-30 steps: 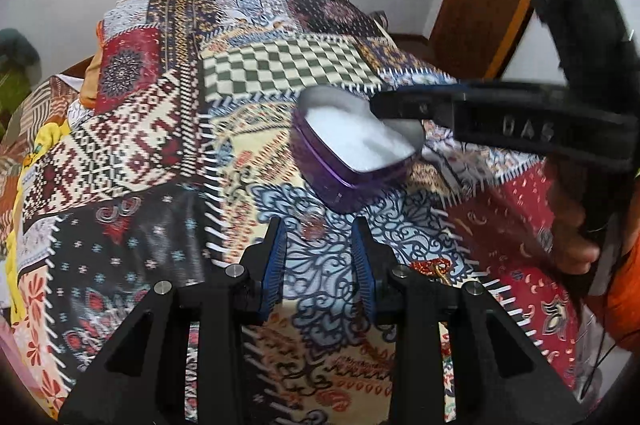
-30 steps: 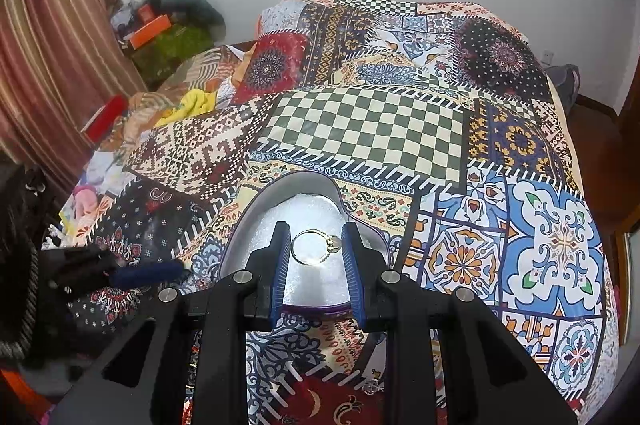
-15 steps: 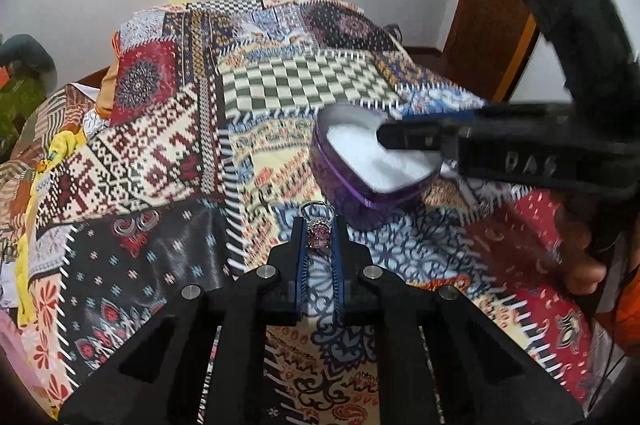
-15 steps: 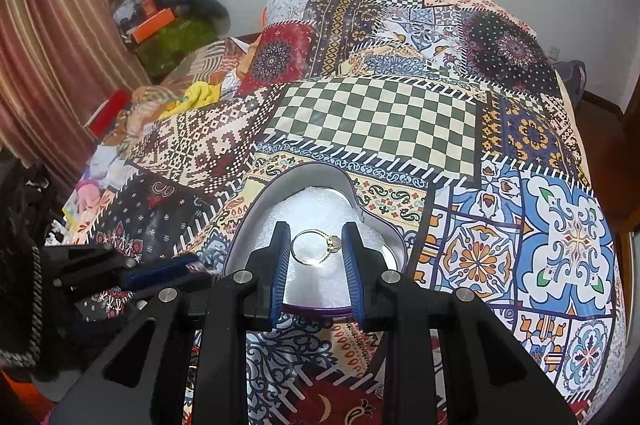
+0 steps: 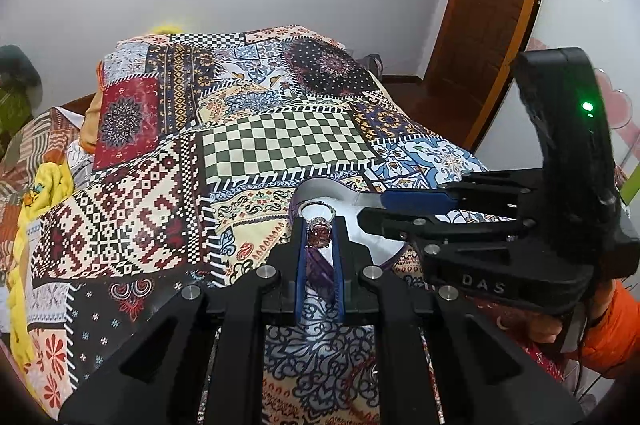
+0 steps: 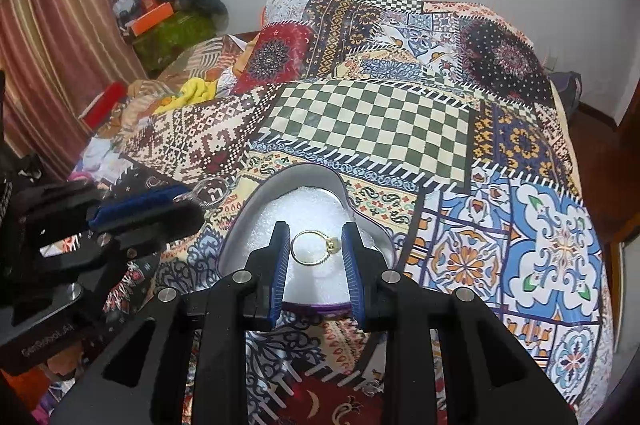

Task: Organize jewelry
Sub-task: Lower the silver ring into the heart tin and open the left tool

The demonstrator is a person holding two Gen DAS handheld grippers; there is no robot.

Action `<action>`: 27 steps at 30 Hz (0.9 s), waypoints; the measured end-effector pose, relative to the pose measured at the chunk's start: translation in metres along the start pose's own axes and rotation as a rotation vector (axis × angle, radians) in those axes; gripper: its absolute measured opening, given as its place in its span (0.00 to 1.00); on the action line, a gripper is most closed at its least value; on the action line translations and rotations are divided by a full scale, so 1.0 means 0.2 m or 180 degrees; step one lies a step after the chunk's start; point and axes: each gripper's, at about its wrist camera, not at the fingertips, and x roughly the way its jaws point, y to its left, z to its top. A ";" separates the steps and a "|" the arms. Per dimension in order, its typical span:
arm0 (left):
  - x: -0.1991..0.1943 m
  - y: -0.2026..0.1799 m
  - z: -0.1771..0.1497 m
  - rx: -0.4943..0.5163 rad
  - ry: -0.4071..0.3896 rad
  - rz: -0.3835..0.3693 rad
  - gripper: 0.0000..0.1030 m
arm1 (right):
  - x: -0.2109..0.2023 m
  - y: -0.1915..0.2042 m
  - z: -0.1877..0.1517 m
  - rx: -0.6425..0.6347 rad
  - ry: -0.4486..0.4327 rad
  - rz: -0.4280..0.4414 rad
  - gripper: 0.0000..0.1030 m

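Note:
A purple heart-shaped jewelry box [image 6: 304, 185] with a white lining lies open on the patchwork bedspread [image 6: 368, 121]; it also shows in the left wrist view [image 5: 320, 189]. My left gripper [image 5: 319, 237] is shut on a silver ring with a red stone [image 5: 318, 235] and holds it up beside the box; the ring also shows in the right wrist view [image 6: 204, 191]. My right gripper [image 6: 316, 249] is shut on a gold ring [image 6: 314, 248] and holds it just above the white lining. It shows from the side in the left wrist view [image 5: 372, 205].
The bed fills both views. Clothes, a yellow cloth [image 6: 192, 91] and boxes [image 6: 154, 17] lie at its left side by a striped curtain [image 6: 52, 37]. A wooden door [image 5: 488, 5] stands at the right. A small trinket [image 6: 370, 389] lies on the spread near me.
My left gripper shut on the red-stone ring, lifted it off the spread and carried it to the box. My right gripper still holds the gold ring over the lining.

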 end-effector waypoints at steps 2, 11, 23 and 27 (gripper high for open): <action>0.01 0.00 0.01 0.0001 0.0009 -0.0014 0.10 | -0.01 -0.01 -0.01 -0.0022 -0.0017 -0.0032 0.26; 0.07 -0.04 0.02 0.0057 0.0093 -0.0124 0.10 | -0.09 -0.10 -0.03 0.0056 -0.0127 -0.0184 0.34; 0.12 -0.13 0.01 0.0262 0.0226 -0.0065 0.10 | -0.18 -0.21 -0.10 0.0252 -0.0134 -0.0254 0.34; 0.10 -0.13 0.01 0.0263 0.0224 -0.0011 0.11 | -0.22 -0.20 -0.11 0.0271 -0.0154 -0.0256 0.34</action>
